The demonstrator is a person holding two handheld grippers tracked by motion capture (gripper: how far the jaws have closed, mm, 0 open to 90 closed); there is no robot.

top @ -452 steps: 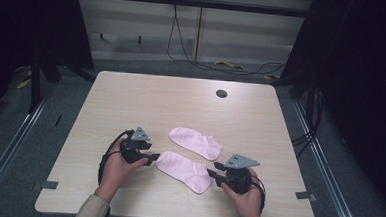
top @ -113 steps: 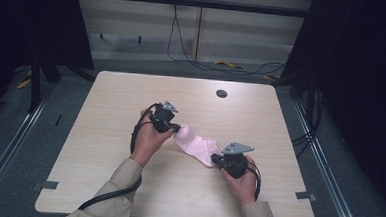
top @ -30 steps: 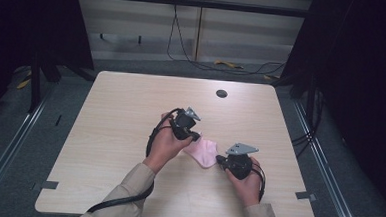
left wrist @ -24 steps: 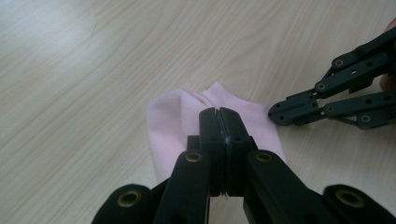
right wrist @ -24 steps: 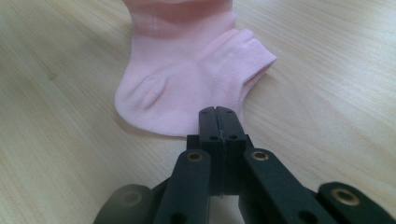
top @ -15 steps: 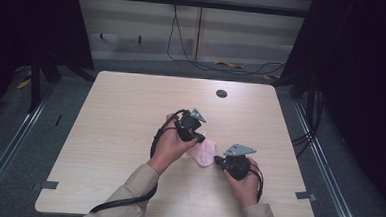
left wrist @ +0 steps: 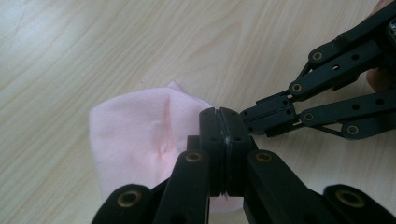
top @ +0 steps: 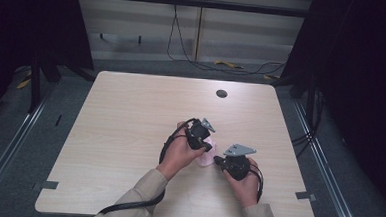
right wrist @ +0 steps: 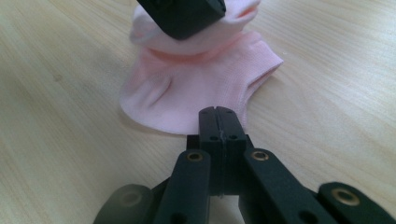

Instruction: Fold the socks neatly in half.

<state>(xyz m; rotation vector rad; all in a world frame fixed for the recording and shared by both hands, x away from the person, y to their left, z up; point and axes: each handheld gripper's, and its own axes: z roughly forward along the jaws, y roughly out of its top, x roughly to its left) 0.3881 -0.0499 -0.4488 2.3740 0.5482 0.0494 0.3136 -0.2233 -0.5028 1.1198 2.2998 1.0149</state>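
Observation:
The pink socks (top: 207, 157) lie as a small folded bundle near the table's front, between both hands. My left gripper (top: 207, 146) is shut on the lifted end of the pink sock (left wrist: 130, 135) and holds it over the lower layer. In the right gripper view its black tip (right wrist: 182, 14) sits on the rolled fold above the flat pink layer (right wrist: 201, 88). My right gripper (top: 219, 163) is shut on the near edge of that layer, with its jaw tips (right wrist: 219, 113) at the hem. The two grippers' tips almost meet, the left's (left wrist: 219, 112) beside the right's (left wrist: 250, 114).
The light wooden table (top: 129, 135) carries a dark round hole (top: 221, 93) near its far edge. Tape marks sit at the front corners (top: 48, 185) (top: 304, 195). Black cables trail from both grippers toward the person's sleeves.
My left gripper has moved right and down toward the right gripper, carrying the sock's end over the rest. The bundle looks shorter. The right gripper has stayed put.

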